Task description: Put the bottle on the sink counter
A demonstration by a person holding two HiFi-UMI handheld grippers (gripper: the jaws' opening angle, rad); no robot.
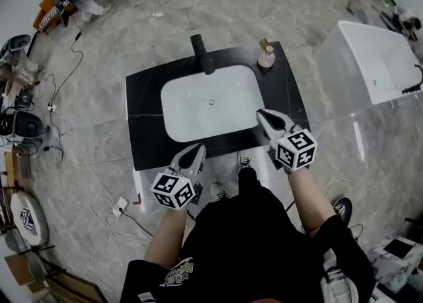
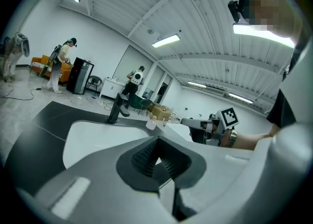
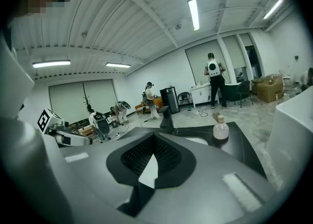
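A small clear bottle (image 1: 266,55) with a tan cap stands upright on the black sink counter (image 1: 145,106), at its back right corner beside the white basin (image 1: 211,103). It also shows in the right gripper view as the bottle (image 3: 220,129), and tiny in the left gripper view as the bottle (image 2: 151,124). My left gripper (image 1: 196,152) hovers over the counter's front edge, shut and empty. My right gripper (image 1: 268,119) is at the basin's front right, also shut and empty, well short of the bottle.
A black faucet (image 1: 203,53) rises behind the basin. A white bathtub (image 1: 370,63) stands to the right. Cables and a power strip (image 1: 120,206) lie on the marble floor at left. People stand far back in the room.
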